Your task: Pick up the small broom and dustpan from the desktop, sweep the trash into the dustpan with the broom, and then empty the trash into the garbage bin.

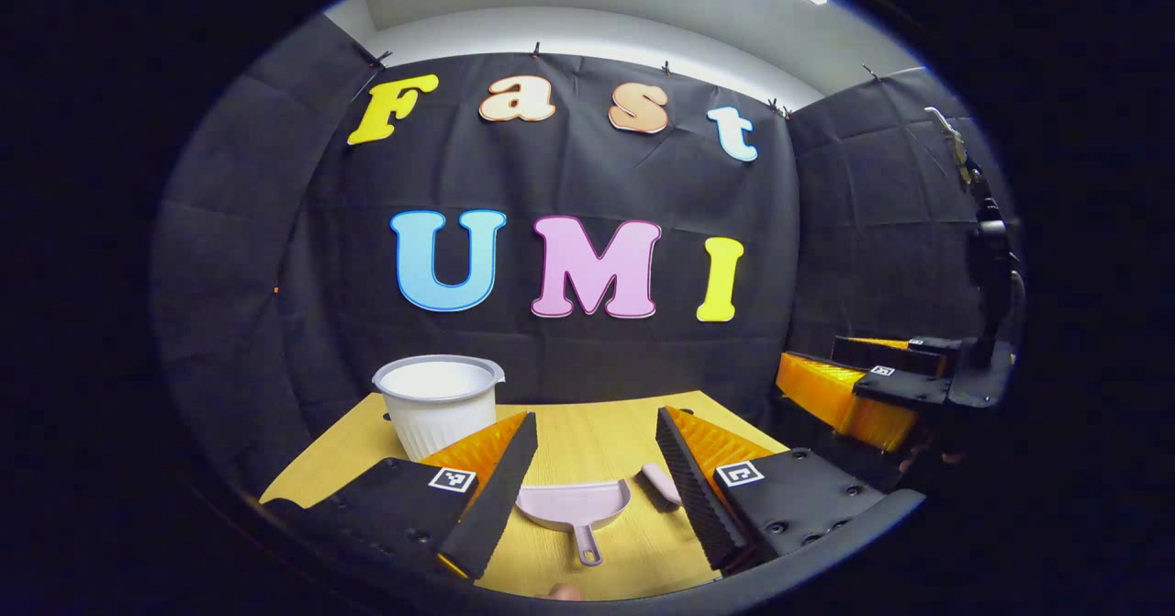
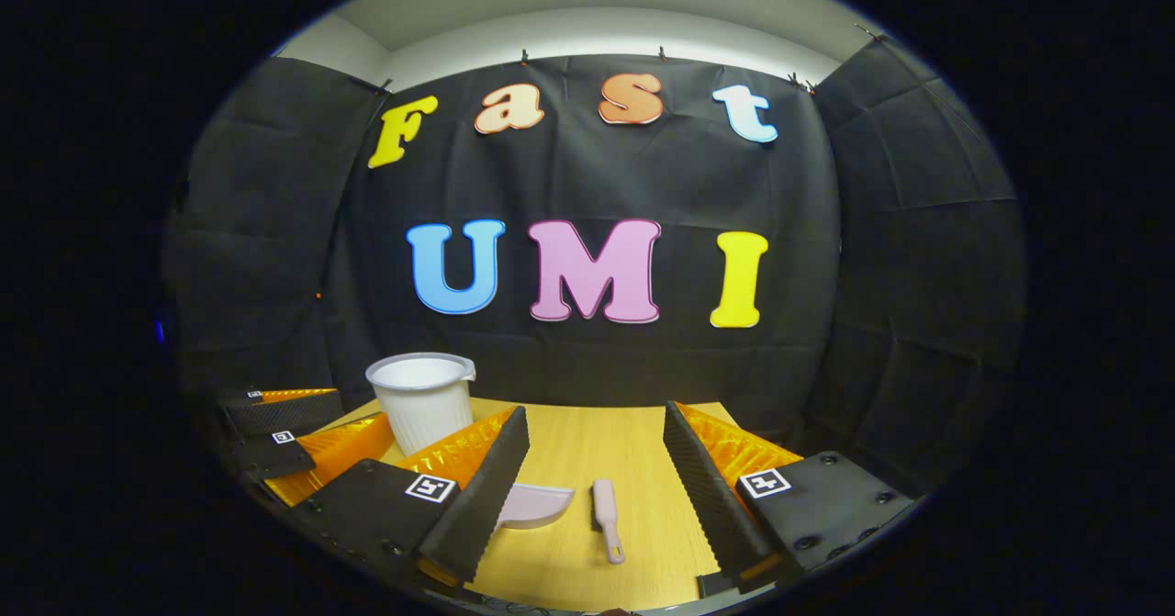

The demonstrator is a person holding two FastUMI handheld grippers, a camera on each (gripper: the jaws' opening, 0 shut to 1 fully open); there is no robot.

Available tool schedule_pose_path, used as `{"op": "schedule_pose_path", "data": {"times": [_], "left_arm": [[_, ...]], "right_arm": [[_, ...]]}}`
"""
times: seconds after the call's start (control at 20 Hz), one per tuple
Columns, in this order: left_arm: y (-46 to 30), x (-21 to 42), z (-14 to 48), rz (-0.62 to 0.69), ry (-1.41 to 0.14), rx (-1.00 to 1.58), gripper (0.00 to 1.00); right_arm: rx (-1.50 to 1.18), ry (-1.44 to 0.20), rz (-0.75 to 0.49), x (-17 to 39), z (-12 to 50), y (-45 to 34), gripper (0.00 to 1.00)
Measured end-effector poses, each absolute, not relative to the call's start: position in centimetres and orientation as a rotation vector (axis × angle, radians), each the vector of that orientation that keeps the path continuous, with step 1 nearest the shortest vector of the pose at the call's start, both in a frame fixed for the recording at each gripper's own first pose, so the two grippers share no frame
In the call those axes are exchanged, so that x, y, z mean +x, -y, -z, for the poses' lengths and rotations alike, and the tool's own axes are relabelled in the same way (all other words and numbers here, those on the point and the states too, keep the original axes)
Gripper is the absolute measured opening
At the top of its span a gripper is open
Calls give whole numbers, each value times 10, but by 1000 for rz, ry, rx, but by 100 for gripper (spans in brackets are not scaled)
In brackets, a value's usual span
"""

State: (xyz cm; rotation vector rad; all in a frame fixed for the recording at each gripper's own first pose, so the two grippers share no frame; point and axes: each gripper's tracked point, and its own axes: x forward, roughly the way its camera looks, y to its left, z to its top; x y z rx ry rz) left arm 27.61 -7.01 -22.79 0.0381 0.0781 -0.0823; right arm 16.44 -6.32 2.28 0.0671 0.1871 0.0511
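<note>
The tabletop (image 1: 587, 432) is bare yellow wood with the task's things spread on it. Largest is the garbage bin (image 1: 439, 405), a white ribbed plastic tub standing upright at the far left, open at the top; it looks thin-walled and light, so a knock from a tool would likely shift or tip it.

Next is the dustpan (image 1: 574, 506), a small pink plastic scoop lying flat in the left gripper view, mouth toward the far side, its short stubby handle (image 1: 588, 550) pointing back at the camera. It looks stiff, smooth and very light. The pan wall is too wide and shallow to pinch well; the handle is the place to take it, gripped across its narrow sides, low to the wood.

The small broom (image 2: 606, 517) lies just to the right of the dustpan, apart from it, pink, slim and light as well. In the right gripper view its rounded handle end points at the camera and its head lies farther off. The handle is thin and probably slippery, so a firm pinch near its middle should stop it twisting during sweeping.

I cannot make out the trash with any certainty.

The left gripper (image 1: 587, 469) hangs above the dustpan, fingers spread wide, holding nothing. The right gripper (image 2: 592, 464) sits above the broom, fingers likewise wide apart and empty.
</note>
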Motion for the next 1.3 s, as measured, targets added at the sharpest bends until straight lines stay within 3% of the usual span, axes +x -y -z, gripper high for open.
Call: {"op": "schedule_pose_path", "data": {"times": [0.75, 1.2, 1.25, 1.3], "left_arm": [[67, 270, 222, -21, -45, 57, 77], [68, 272, 219, -11, -23, 30, 77], [69, 272, 218, -6, -24, 27, 77], [69, 272, 220, -2, -26, 24, 78]], "right_arm": [[86, -151, -155, 161, -41, 42, 96], [78, -160, -154, 161, -39, 45, 96], [78, -158, -147, 161, -38, 47, 89], [78, -156, -140, 160, -39, 50, 89]]}}
